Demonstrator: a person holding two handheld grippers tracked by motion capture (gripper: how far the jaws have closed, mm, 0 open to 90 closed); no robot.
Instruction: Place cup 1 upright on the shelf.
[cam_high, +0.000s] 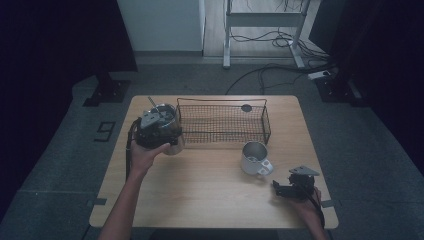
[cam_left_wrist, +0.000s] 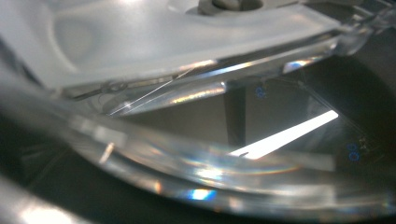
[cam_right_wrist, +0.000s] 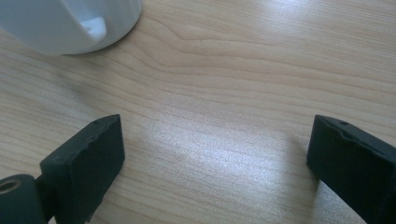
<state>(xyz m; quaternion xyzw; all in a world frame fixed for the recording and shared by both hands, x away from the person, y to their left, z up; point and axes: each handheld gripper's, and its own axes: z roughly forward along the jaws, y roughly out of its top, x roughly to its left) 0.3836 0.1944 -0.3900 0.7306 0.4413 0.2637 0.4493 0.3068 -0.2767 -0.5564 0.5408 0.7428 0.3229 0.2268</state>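
A lab: floor cables (cam_high: 270, 70), dark curtains (cam_high: 50, 45).

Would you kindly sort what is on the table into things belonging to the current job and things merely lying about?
In the job:
- left gripper, at the glass jar
- glass jar, lid and straw on top

Lying about:
- wire basket
- white mug
- right gripper, jaws open over bare table

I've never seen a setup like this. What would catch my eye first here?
Probably the left gripper at the table's far left, right up against a clear glass jug beside a black wire basket. Next, the white mug standing alone on the wooden table. Near it rests the right gripper, open and empty.
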